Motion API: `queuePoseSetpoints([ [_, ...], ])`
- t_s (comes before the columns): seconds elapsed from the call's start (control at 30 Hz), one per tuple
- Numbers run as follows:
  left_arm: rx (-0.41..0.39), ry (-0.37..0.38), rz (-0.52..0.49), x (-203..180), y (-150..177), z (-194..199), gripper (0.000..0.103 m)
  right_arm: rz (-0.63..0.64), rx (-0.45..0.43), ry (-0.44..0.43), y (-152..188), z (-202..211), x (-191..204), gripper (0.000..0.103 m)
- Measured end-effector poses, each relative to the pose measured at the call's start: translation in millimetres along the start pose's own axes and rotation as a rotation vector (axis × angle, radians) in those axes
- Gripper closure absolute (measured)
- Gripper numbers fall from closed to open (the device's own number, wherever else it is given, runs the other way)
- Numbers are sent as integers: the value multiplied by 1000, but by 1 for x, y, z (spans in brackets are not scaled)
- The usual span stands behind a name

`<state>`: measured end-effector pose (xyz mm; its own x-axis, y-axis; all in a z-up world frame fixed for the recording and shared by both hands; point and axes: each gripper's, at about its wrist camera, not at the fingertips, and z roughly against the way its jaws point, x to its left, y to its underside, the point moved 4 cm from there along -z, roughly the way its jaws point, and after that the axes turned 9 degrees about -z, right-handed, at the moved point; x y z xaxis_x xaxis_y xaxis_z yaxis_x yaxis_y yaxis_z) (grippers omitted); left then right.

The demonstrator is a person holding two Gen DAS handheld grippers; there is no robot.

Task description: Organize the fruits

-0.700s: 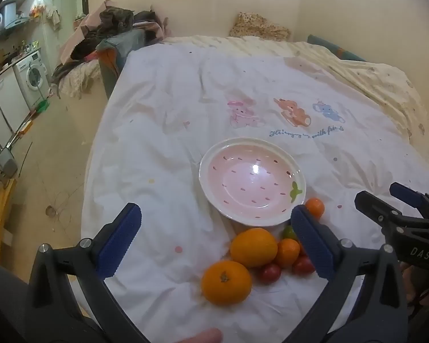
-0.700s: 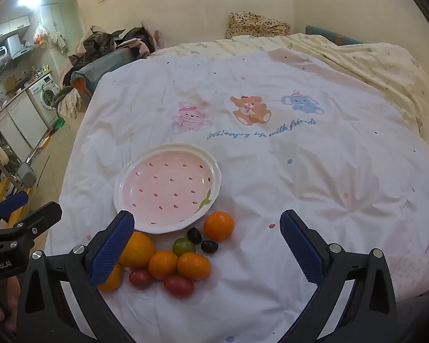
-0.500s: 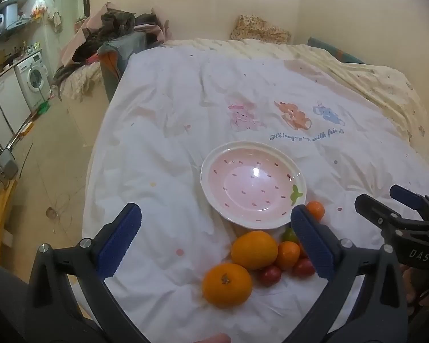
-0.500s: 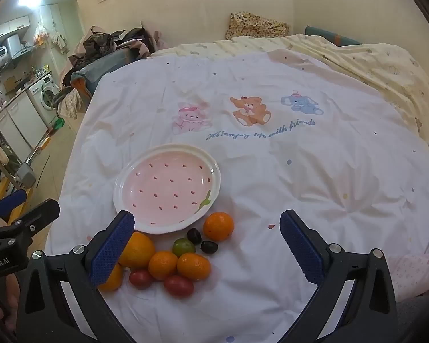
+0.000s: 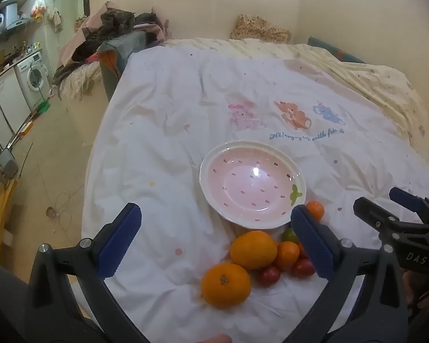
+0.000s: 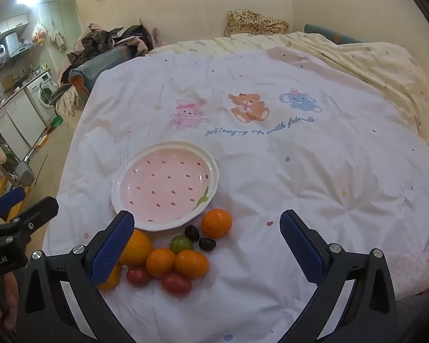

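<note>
An empty pink strawberry-pattern plate (image 5: 211, 160) (image 6: 117, 188) lies on a white bed cover. Just in front of it sits a cluster of fruit: two large oranges (image 5: 225, 284) (image 5: 253, 249), smaller oranges (image 6: 216, 223) (image 6: 160, 262) (image 6: 191, 264), red cherry tomatoes (image 6: 176, 284) (image 6: 138, 276), a green one (image 6: 181, 244) and two dark plums (image 6: 206, 243). My left gripper (image 5: 214, 243) is open and empty above the near oranges. My right gripper (image 6: 206, 245) is open and empty above the fruit cluster. Each gripper shows at the edge of the other's view.
The white bed cover (image 6: 300, 171) with cartoon animals spreads far and right. The bed's left edge (image 5: 91, 171) drops to the floor. A pile of clothes (image 5: 114, 34) lies at the far left. A washing machine (image 5: 33, 78) stands along the left wall.
The left gripper has drawn back slightly, so plate and fruit sit a little lower in its view. The right gripper's view is nearly unchanged. Both stay open.
</note>
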<state>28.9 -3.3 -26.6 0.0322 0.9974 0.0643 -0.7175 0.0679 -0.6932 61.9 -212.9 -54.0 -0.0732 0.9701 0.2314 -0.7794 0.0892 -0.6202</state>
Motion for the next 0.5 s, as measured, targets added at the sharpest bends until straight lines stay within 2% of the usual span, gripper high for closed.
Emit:
queuePoseSetpoints([
  [0.5, 0, 1, -6, 0, 2, 0, 0, -15, -7, -3, 2, 3, -1, 0],
])
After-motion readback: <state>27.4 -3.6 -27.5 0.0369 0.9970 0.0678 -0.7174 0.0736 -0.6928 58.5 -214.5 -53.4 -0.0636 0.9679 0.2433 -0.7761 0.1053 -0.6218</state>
